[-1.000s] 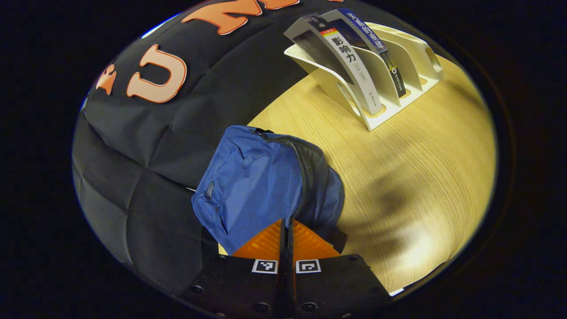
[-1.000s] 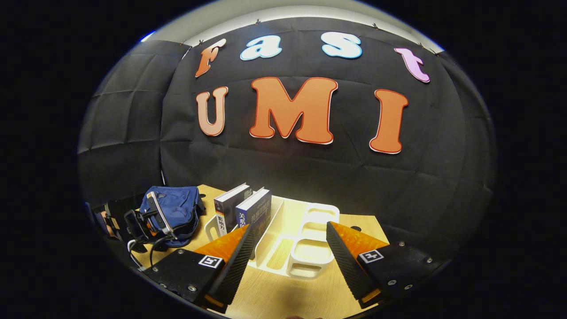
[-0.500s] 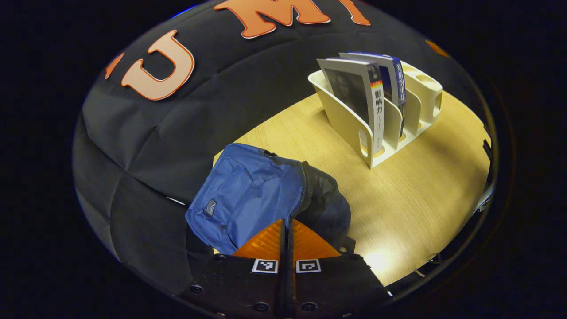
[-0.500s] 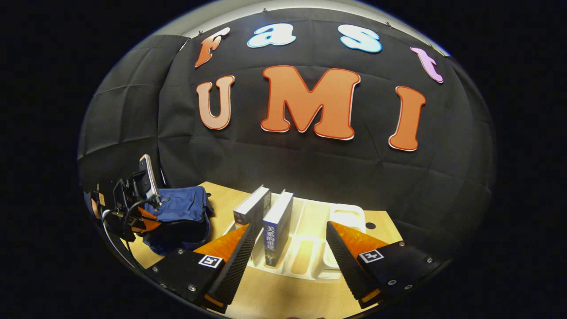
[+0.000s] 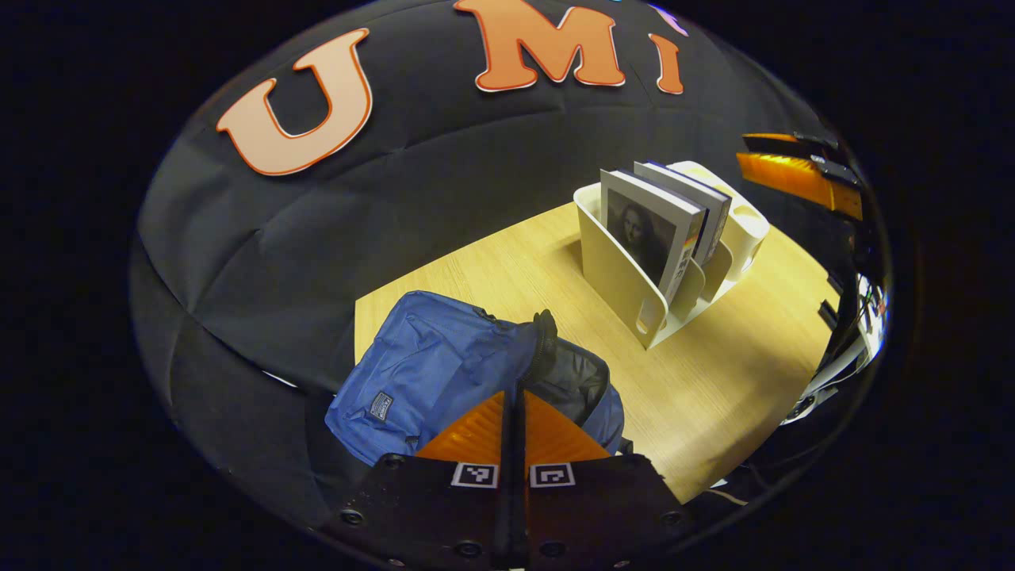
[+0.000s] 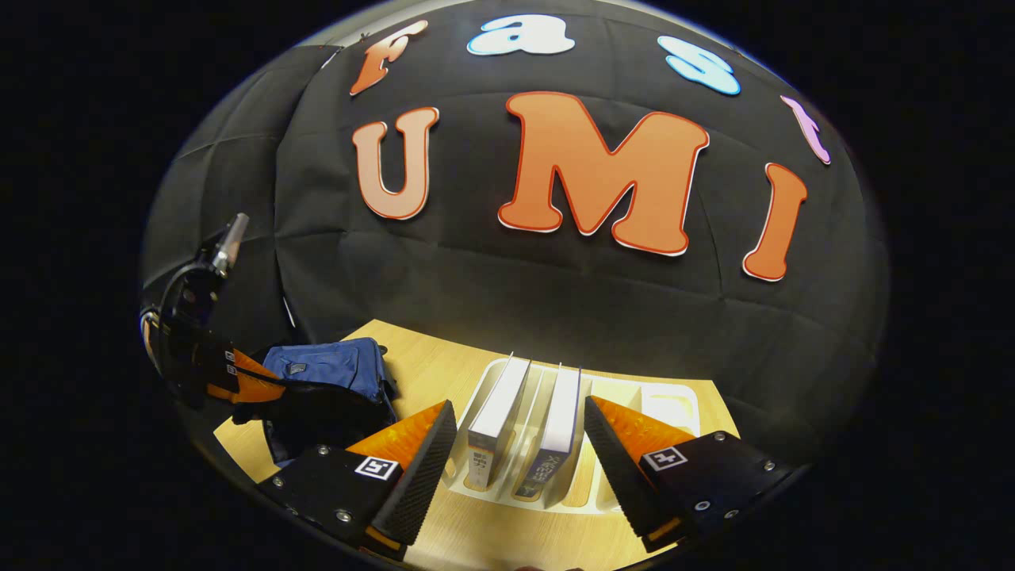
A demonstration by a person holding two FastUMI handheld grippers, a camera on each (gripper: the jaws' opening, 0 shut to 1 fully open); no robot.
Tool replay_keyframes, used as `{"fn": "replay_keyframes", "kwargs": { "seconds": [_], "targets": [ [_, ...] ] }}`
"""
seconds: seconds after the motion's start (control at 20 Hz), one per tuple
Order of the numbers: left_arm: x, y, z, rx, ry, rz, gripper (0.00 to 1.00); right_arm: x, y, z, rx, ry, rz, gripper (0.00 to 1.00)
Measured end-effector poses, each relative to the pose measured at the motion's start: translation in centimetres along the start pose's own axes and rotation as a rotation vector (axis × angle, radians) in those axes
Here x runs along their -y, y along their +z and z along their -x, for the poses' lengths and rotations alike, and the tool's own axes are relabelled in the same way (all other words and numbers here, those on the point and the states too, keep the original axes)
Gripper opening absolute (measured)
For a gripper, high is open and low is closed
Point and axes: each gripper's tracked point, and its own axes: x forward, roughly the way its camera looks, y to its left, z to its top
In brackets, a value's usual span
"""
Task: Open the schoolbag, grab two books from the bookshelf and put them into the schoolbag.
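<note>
Blue cloth outside, dark lining within: schoolbag (image 5: 436, 373) slumped on the pale wood bench (image 5: 492, 270) near its left end, close to the black wall. Left tongs (image 5: 514, 392) pressed together, clamped on the schoolbag's zip edge, mouth pulled open to show the lining (image 5: 575, 377).

From the left gripper view: side-on look at the white bookshelf (image 5: 614, 277), front book (image 5: 646, 238) with a grey picture cover, second book (image 5: 706, 206) just behind it in the next slot, both leaning. Right tongs (image 5: 797, 170) seen far right, above and beyond the bookshelf.

From the right gripper view: looking down on the book tops instead, covers hidden. Right tongs (image 6: 519, 406) spread wide apart, gripping nothing, poised over the two books: left book (image 6: 496, 416) and right book (image 6: 559, 420), both framed between the fingers. Bookshelf (image 6: 666, 396) with free slots to the right of the books. Schoolbag (image 6: 325, 369) off to the left, left tongs (image 6: 238, 381) at its near side.

Bare bench (image 6: 428, 369) between schoolbag and bookshelf, well apart. Bench edge close beneath the right tongs; wall close behind the bookshelf.
</note>
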Motion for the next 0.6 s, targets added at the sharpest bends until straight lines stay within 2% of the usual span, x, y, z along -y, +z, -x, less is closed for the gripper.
{"fn": "replay_keyframes", "kwargs": {
  "seconds": [0.2,0.4,0.6],
  "targets": [
    [-2.0,1.6,0.5,0.015,-0.060,0.022,0.01,-0.9,0.1,-3.0,-0.095,-0.027,-0.030,0.96],
    [-3.6,2.6,0.6,0.032,-0.098,0.021,0.00,-1.5,-0.2,-6.3,-0.201,-0.040,-0.114,0.96],
    [-4.4,3.2,0.5,0.034,-0.148,0.012,0.00,-1.9,-2.1,-9.8,-0.361,-0.041,-0.178,0.96]
  ]
}}
